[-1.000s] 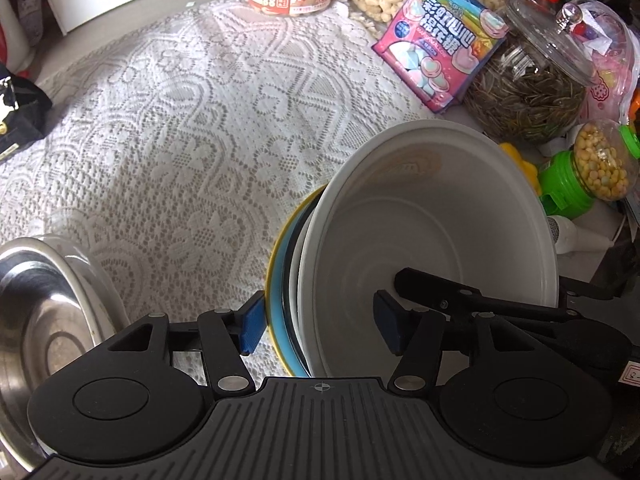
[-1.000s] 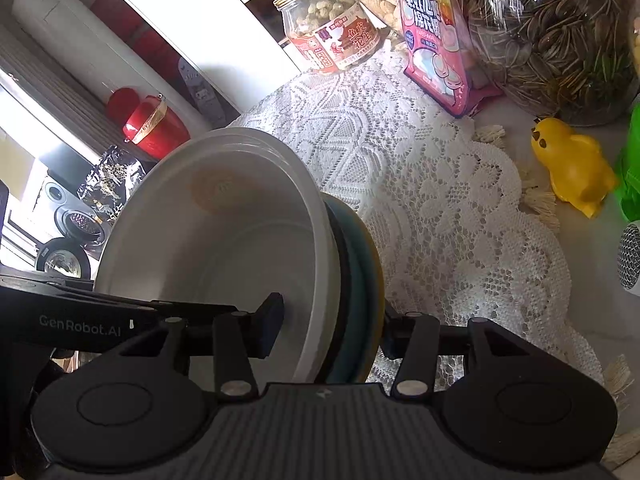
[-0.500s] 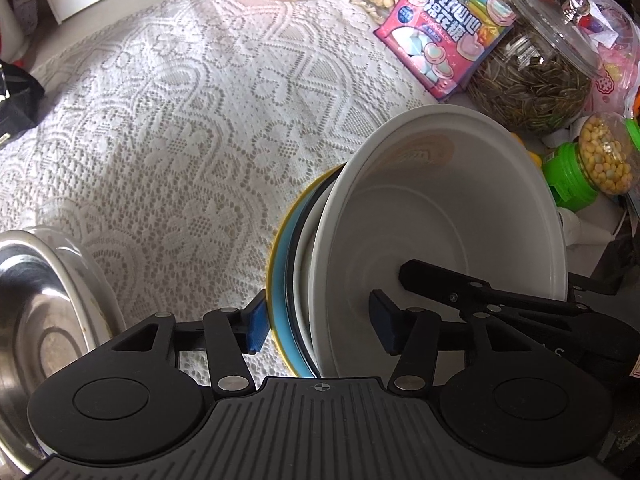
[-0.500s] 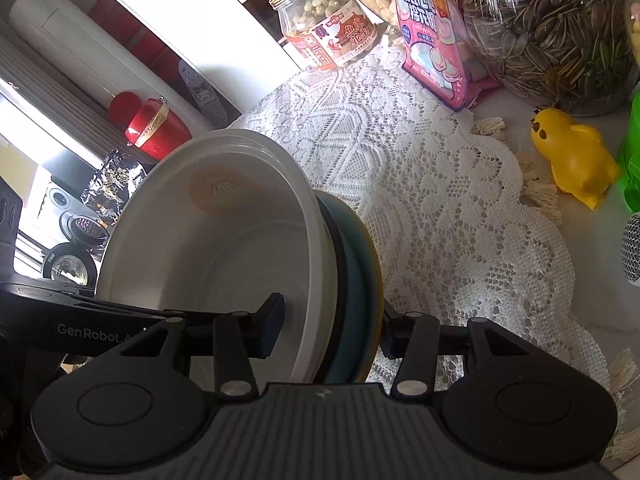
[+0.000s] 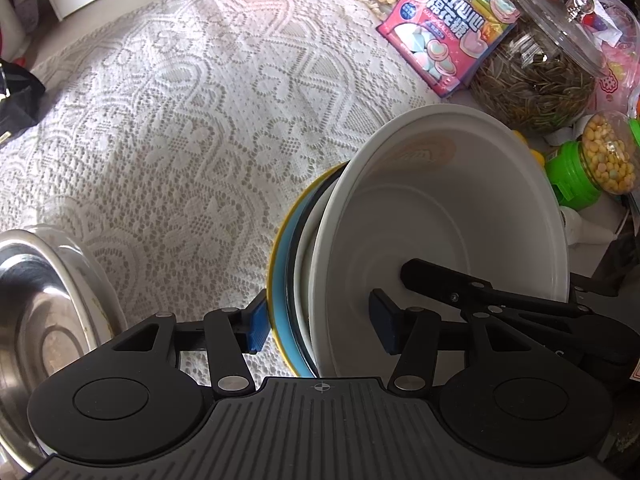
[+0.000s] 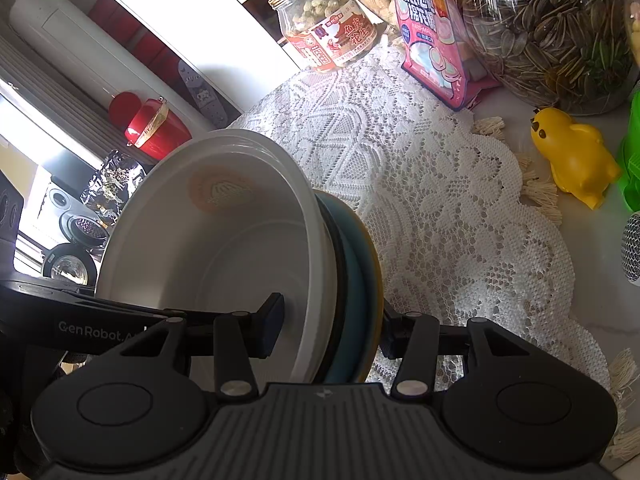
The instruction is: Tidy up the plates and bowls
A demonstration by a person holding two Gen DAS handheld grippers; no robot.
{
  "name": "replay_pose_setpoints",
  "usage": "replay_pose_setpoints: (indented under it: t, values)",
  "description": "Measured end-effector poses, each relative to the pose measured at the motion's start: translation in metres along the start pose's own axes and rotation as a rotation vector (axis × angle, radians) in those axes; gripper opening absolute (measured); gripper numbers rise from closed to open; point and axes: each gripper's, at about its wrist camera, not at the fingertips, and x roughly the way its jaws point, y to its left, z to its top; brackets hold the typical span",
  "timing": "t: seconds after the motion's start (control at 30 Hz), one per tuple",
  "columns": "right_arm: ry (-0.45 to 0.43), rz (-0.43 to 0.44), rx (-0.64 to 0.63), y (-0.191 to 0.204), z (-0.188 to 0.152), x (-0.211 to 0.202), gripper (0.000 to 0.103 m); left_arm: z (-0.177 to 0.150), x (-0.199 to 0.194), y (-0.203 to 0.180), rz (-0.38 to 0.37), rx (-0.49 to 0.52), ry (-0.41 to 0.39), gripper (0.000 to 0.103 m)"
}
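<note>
A stack of dishes is held above the lace cloth (image 5: 192,128): a white bowl (image 5: 448,216) nested on a white dish, a blue plate (image 5: 282,280) and a yellow plate. My left gripper (image 5: 320,324) is shut on the stack's near edge, one pad inside the bowl, one under the yellow plate. My right gripper (image 6: 330,326) is shut on the opposite edge of the same stack; the white bowl (image 6: 208,240) and the blue plate (image 6: 354,280) show in its view. A steel bowl (image 5: 36,304) sits at the left.
At the back and right stand a peanut jar (image 6: 326,30), a pink marshmallow bag (image 5: 448,28), a glass jar of sunflower seeds (image 5: 540,64), a green-lidded jar (image 5: 592,168) and a yellow toy duck (image 6: 572,156). A black object (image 5: 16,96) lies at the left edge.
Both grippers have carried the stack a little toward the back of the table. The grip on the stack is unchanged.
</note>
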Motion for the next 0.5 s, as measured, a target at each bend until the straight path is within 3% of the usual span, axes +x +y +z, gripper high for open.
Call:
replay_pose_setpoints:
  t: [0.3,0.5]
  values:
    - [0.0,0.001,0.001,0.0,0.0,0.0,0.048,-0.001,0.002,0.002,-0.016,-0.018,0.012,0.058]
    - [0.0,-0.001,0.005,0.0,0.0,-0.001,0.047,-0.002,0.015,0.022,-0.169,-0.12,0.092,0.061]
